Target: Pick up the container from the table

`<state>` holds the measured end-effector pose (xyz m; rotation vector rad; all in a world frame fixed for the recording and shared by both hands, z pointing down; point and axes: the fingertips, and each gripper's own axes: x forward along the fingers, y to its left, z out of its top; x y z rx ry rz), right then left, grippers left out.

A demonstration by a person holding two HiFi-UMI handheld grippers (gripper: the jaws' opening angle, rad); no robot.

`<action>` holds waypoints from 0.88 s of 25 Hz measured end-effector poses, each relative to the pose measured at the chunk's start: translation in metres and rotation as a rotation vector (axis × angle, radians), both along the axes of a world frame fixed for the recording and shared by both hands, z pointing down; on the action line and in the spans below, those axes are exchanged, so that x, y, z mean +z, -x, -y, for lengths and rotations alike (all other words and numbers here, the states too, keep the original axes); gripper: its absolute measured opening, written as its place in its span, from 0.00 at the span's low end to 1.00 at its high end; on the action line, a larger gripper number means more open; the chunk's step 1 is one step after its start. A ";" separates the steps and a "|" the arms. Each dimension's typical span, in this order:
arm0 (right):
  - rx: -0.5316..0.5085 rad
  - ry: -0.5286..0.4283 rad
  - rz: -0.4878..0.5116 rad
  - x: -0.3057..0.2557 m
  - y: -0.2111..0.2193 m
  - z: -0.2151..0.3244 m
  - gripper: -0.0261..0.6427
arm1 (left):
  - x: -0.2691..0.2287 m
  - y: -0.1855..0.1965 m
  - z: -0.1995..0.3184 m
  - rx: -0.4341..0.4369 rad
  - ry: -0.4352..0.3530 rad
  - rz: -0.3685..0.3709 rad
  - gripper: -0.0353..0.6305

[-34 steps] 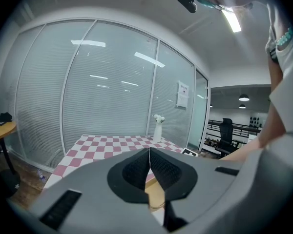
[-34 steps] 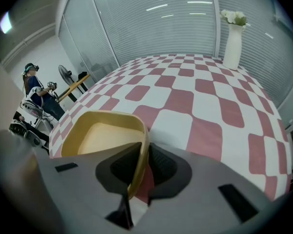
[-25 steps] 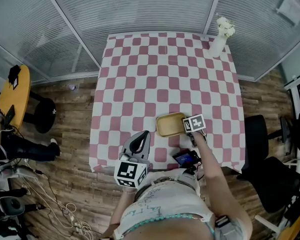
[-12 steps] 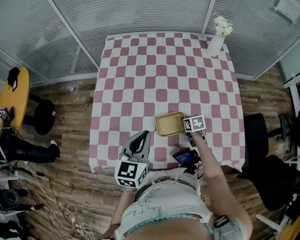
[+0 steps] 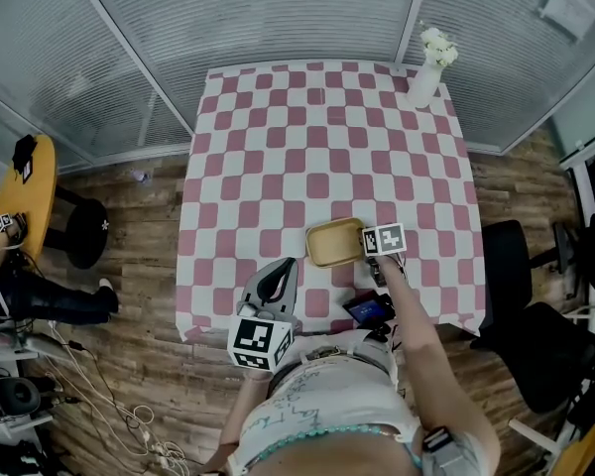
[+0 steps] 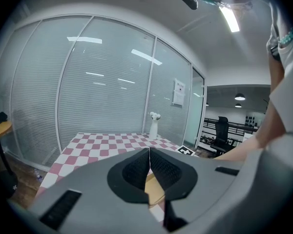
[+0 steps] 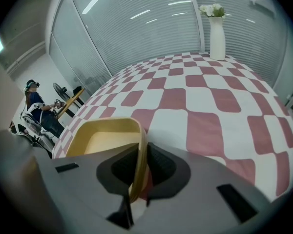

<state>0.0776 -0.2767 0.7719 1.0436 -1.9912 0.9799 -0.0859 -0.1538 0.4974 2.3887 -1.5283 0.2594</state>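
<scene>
the one yellow container [image 5: 334,243] sits close to the near edge of the desk [image 5: 278,147], right of the middle and short of the near right corner. its long axis runs roughly along that near edge, so its short walls face the left and right edges of the desk.

the right gripper [image 7: 139,165] is on the short wall that faces the right edge. its fingers [image 7: 158,165] are clamped on that thin wall, one inside the container and one outside, with the rim standing up between them. the rest of the container reaches away from the fingers towards the left edge of the desk, so a lift will likely hang it from this one wall and it may tip at the far end. whether its bottom is already off the checked cloth cannot be told.

the left gripper [image 6: 149,165] is over the near edge, left of the container and apart from it. its fingers [image 6: 134,172] are pressed together with nothing between them. the right gripper is plainly the nearer one.

counted: one container, one white vase of flowers [image 5: 424,79] at the far right corner, two grippers and one desk.
</scene>
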 end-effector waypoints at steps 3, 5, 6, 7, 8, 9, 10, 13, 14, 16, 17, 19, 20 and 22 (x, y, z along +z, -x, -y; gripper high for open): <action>-0.020 -0.010 -0.019 0.000 0.000 -0.001 0.07 | -0.001 -0.003 -0.001 0.005 -0.002 -0.004 0.08; -0.032 -0.018 -0.036 0.000 0.001 -0.001 0.07 | 0.000 -0.004 -0.001 0.008 -0.002 -0.001 0.08; -0.035 -0.022 -0.041 0.000 0.001 -0.001 0.07 | 0.000 -0.005 -0.001 0.009 -0.002 0.000 0.08; -0.037 -0.026 -0.044 0.000 0.002 -0.001 0.07 | 0.000 -0.005 -0.001 0.009 -0.002 -0.001 0.08; -0.039 -0.030 -0.047 0.000 0.002 -0.001 0.07 | 0.000 -0.005 -0.001 0.010 -0.002 -0.002 0.08; -0.042 -0.033 -0.050 0.000 0.002 -0.001 0.07 | 0.001 -0.006 -0.002 0.011 -0.002 -0.002 0.08; -0.044 -0.034 -0.051 0.000 0.002 -0.001 0.08 | 0.001 -0.006 -0.002 0.012 -0.001 -0.002 0.08; -0.042 -0.034 -0.048 0.000 0.001 -0.001 0.08 | 0.000 -0.008 -0.002 0.015 0.000 0.000 0.08; -0.042 -0.036 -0.047 0.000 0.001 -0.001 0.08 | 0.000 -0.009 -0.002 0.016 0.000 0.001 0.08; -0.040 -0.041 -0.048 0.000 0.001 -0.001 0.08 | 0.001 -0.009 -0.003 0.017 0.001 0.000 0.08; -0.039 -0.042 -0.048 -0.001 0.001 -0.001 0.08 | 0.001 -0.010 -0.003 0.018 0.001 0.000 0.08; -0.035 -0.042 -0.046 0.000 0.001 -0.001 0.08 | 0.001 -0.011 -0.003 0.021 0.002 -0.002 0.08; -0.033 -0.043 -0.045 -0.001 0.001 -0.001 0.08 | 0.001 -0.011 -0.003 0.023 0.002 -0.003 0.08; -0.029 -0.046 -0.041 -0.001 0.001 -0.001 0.07 | 0.001 -0.013 -0.003 0.027 0.004 -0.001 0.08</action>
